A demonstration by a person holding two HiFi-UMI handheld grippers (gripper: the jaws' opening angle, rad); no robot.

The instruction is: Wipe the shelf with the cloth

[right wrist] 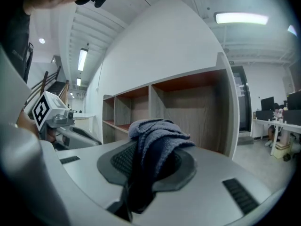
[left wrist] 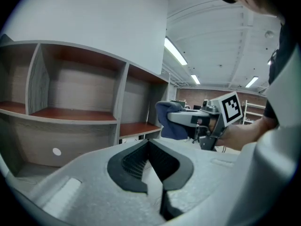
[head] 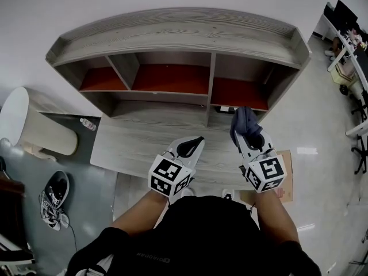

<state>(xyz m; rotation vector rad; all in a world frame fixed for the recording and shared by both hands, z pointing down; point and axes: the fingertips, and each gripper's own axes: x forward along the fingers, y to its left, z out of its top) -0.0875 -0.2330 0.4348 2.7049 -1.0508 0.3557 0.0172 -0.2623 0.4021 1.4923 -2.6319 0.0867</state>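
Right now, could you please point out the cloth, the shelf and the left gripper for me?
cloth (right wrist: 156, 136), right gripper view, its bunched top fold.
shelf (head: 172, 78), head view, middle compartment's red floor.
left gripper (left wrist: 149, 143), left gripper view, where its fingers meet.

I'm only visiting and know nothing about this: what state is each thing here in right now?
cloth: bunched up, clamped in the right hand-held gripper.
right hand-held gripper: shut on the cloth.
left hand-held gripper: jaws together, nothing between them.
shelf: open-fronted, standing against the wall.
bottle: lying on its side.
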